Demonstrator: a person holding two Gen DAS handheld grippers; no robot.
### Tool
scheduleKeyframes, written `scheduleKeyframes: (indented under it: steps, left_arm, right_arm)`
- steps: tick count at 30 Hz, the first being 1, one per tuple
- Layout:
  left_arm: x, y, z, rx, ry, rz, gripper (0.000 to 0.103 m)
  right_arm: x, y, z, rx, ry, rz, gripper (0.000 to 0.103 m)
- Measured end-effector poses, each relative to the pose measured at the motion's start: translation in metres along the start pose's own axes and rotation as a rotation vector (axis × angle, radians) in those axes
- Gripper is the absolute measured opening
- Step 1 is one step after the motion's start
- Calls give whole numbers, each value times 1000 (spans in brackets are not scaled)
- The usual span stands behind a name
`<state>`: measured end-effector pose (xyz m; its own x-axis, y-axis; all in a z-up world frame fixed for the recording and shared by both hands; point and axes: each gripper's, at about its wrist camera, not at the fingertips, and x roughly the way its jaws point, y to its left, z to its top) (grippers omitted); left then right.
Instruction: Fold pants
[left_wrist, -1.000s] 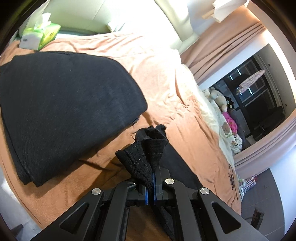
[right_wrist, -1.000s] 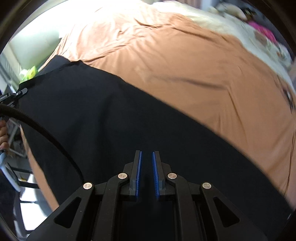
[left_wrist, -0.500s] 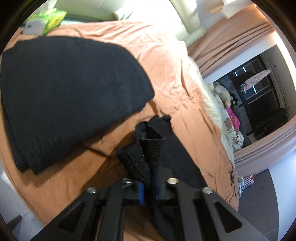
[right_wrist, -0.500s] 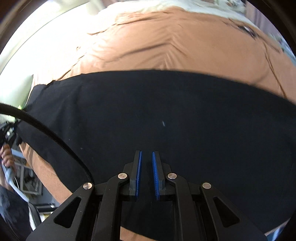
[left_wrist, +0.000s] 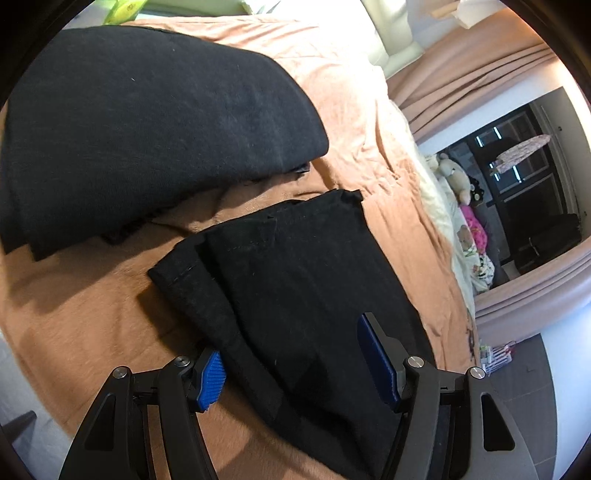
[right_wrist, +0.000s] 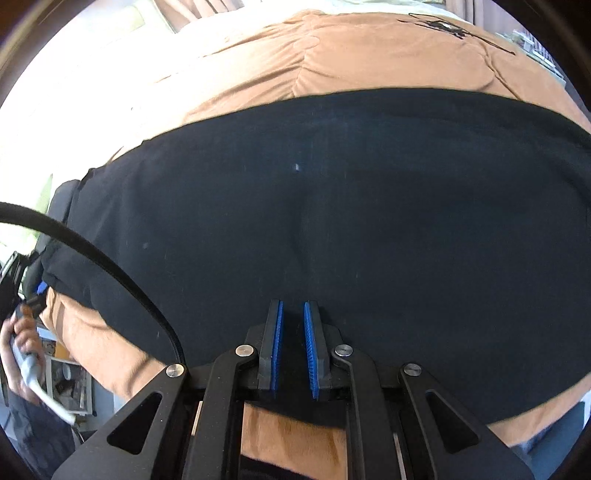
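home bedroom | bed (left_wrist: 362, 122) | curtains (left_wrist: 472, 74) | stuffed toys (left_wrist: 456, 173)

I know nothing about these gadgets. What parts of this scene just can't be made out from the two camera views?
- Left wrist view: the near end of the pants is cut off behind the left gripper.
- Right wrist view: the pants' right end runs past the frame edge; the near edge is hidden by the right gripper.
- Right wrist view: the blanket print is too small to read.
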<state>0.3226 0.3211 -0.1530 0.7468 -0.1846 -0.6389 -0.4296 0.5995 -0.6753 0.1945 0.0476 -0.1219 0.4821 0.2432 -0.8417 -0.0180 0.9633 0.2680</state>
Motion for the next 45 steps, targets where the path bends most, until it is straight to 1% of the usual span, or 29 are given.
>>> scheduleKeyframes:
  steps: [1, 3, 4, 5, 6, 7, 9, 11, 17, 20, 24, 27, 32, 37, 39, 43, 45]
  left_arm:
    - [4, 0, 1, -3, 4, 3, 66]
    - [11, -2, 5, -6, 8, 9, 59]
    - [15, -3, 6, -6, 12, 17, 47]
    - [18, -4, 7, -7, 18, 28, 30]
    - [21, -5, 8, -8, 25, 41, 21]
    - [22, -5, 9, -6, 24, 51, 6]
    - [17, -7, 11, 5, 10, 54, 4]
    - [10, -6, 12, 5, -8, 45, 3]
    - [-9, -1, 19, -16, -41, 11, 3]
    - [-11, -1, 24, -25, -47, 8, 3]
    - [-10, -5, 25, -10, -47, 11, 3]
    - [-11, -8, 26, -2, -52, -7, 3]
    - [-17, -19, 28, 22, -62, -29, 3]
    - [-27, -37, 30, 50, -79, -50, 3]
    - [-34, -49, 30, 69, -90, -67, 3]
    - [-45, -75, 31, 107, -103, -101, 3]
    - [-55, -92, 32, 133, -112, -116, 3]
  right_arm:
    - [-1, 0, -4, 2, 3, 4, 9]
    - [0, 6, -9, -26, 8, 3, 9]
    - [0, 10, -14, -41, 19, 8, 9]
    - [1, 10, -13, -44, 31, 27, 9]
    - [2, 10, -11, -43, 34, 36, 9]
    - [3, 8, -7, -41, 35, 41, 9]
    - [6, -1, 2, -26, 34, 51, 9]
    - [12, -7, 13, -13, 31, 42, 7]
    - [37, -27, 64, 21, 25, 38, 7]
    - [48, -38, 88, 37, 31, 32, 7]
    - [57, -53, 118, 43, 18, 0, 6]
    - [65, -69, 142, 47, 13, -12, 2]
    - [78, -93, 182, 36, -1, -46, 0]
    - [85, -106, 207, 4, 3, -73, 0]
    - [88, -100, 212, -4, 10, -78, 0]
    - [91, -95, 200, 5, 27, -50, 0]
    - [94, -79, 191, 9, 31, -34, 0]
